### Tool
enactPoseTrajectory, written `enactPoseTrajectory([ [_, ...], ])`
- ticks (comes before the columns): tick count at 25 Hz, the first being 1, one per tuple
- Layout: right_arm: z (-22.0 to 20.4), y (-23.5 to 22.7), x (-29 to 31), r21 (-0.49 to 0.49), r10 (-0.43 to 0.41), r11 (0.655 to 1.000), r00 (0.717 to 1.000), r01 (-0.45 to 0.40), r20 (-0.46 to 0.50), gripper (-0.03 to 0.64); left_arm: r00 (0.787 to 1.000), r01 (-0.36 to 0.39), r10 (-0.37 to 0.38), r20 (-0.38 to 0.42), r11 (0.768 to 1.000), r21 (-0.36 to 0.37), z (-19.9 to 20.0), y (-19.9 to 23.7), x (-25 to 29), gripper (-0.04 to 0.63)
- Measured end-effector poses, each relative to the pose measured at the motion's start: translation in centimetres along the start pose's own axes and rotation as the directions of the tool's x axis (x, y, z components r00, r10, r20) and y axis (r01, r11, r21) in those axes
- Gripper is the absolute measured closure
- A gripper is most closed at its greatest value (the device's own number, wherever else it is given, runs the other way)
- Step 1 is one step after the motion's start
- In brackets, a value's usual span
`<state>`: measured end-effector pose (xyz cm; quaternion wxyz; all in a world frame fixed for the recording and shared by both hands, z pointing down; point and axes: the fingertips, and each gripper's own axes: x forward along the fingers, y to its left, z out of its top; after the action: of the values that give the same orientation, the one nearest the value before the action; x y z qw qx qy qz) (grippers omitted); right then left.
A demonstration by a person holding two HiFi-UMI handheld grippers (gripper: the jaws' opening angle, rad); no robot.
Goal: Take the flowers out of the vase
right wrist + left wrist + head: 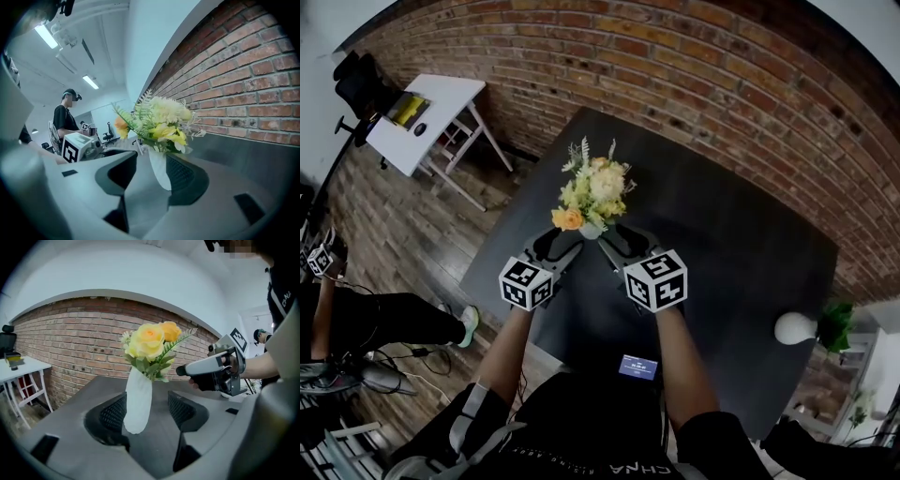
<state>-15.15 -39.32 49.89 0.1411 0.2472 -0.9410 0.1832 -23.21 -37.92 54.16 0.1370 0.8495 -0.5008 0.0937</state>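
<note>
Leftward first: a white side table point(431, 117) out on the wood floor, well apart from the dark table point(741, 253). Next, the left gripper point(565, 246), aimed at the foot of the vase point(592, 228) from the near left. Jaws well apart, gripping nothing. Seen along them in the left gripper view, the white vase upright in the gap, hard by the left pad point(114, 414) (touching it or not, impossible to say) and clear of the right pad. In the middle, on the dark table with the brick wall point(675, 75) beyond: the vase, with the flowers point(595, 183) in it, yellow and cream blooms, one orange, green sprigs above. Then the right gripper point(614, 242), aimed at the same vase from the near right, tips near the left gripper's. Jaws moderately apart, closed on nothing. In the right gripper view, the vase just beside the right pad point(185, 178), with open space toward the left one.
</note>
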Motion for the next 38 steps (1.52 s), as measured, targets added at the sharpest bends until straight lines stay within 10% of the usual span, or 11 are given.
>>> enactPoseTrajectory([
  [5,-0.1,-1.7,1.5,-0.006,0.006,1.0,0.999,-0.006,-0.031,0.299,0.999,-0.018,0.02,-0.049,1.0,0.024,-0.7,1.6,2.7,0.249],
  [14,1.5,-3.6,5.1,0.005,0.104,0.995,0.993,-0.104,-0.061,0.229,0.998,0.056,-0.052,-0.045,0.994,0.095,0.4,2.1,7.2,0.238],
  [32,3.1,-2.2,9.0,-0.153,0.129,0.98,0.992,-0.129,-0.008,0.235,0.997,0.08,-0.075,-0.033,0.978,0.193,0.1,1.8,9.5,0.268],
  [38,4.2,-1.6,8.6,-0.171,0.129,0.978,0.99,-0.118,0.058,0.363,0.997,0.077,-0.071,-0.035,0.979,0.188,0.1,1.9,9.4,0.268],
])
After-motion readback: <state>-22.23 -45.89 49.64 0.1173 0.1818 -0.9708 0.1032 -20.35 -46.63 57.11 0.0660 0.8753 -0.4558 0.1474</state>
